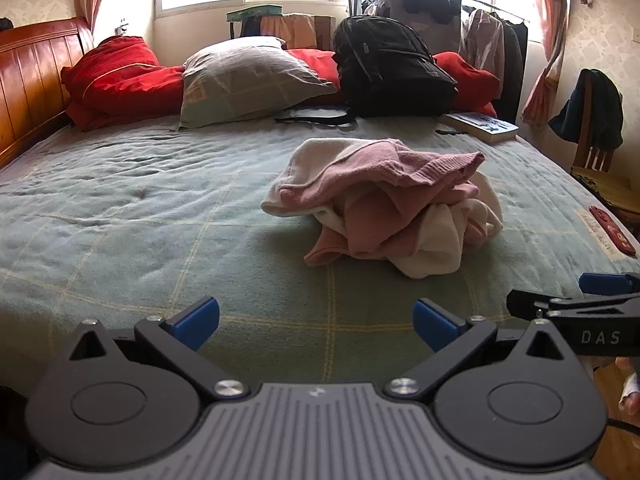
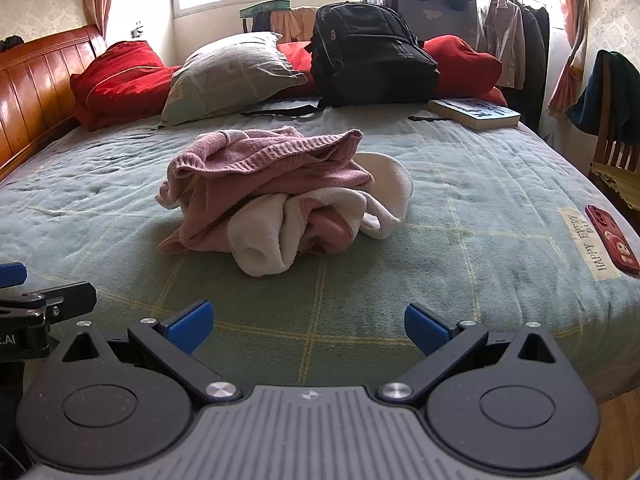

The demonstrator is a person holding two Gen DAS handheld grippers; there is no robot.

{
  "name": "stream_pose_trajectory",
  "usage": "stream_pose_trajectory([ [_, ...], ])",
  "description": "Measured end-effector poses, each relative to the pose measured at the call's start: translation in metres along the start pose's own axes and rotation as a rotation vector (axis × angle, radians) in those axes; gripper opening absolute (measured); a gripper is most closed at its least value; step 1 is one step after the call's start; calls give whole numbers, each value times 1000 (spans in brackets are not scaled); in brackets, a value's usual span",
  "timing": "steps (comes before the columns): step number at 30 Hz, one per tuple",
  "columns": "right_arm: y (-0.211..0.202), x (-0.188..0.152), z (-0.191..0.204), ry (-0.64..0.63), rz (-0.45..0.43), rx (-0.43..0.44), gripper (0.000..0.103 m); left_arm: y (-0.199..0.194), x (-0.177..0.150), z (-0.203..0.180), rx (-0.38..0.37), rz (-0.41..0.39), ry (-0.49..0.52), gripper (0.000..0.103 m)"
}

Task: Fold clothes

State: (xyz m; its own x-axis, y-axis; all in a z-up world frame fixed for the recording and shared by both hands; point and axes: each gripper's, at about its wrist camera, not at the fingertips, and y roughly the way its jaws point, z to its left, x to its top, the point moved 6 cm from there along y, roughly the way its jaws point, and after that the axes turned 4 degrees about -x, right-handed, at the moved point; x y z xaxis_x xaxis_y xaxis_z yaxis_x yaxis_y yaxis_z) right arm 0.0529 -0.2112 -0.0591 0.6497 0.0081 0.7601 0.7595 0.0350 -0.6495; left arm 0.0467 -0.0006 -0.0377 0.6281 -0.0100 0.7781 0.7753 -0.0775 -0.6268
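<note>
So both my grippers are spread wide with nothing between the blue pads, left gripper [image 1: 316, 322] and right gripper [image 2: 308, 322] side by side over the near edge of the bed [image 1: 140, 216], tilted down toward the blanket. In the left view the right one pokes in at the right edge, so they're close together. Neither is touching anything yet. The thing I'm after is the pink and cream heap of clothes [image 2: 280, 200], crumpled in the middle of the bed, a bit to my right from the left gripper and roughly straight ahead, slightly left, from the right one. It's well apart from my fingers. Honestly this looks like the very start: nothing's spread out, nothing's folded. I can't even tell if it's one garment or two tangled up. Next move, I reckon, is reaching forward and pinching an edge, maybe that ribbed pink hem on top, to lift and shake it flat. Further off there's a phone [image 2: 614, 240] at the right edge, a book [image 2: 474, 112], a backpack [image 2: 372, 56] and pillows, all out of the way.
</note>
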Motion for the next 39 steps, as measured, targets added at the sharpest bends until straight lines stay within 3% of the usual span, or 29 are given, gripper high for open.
stream_pose_trajectory([
  [39,1,-3,9,-28,10,11,103,3,-4,1,-22,9,-9,102],
])
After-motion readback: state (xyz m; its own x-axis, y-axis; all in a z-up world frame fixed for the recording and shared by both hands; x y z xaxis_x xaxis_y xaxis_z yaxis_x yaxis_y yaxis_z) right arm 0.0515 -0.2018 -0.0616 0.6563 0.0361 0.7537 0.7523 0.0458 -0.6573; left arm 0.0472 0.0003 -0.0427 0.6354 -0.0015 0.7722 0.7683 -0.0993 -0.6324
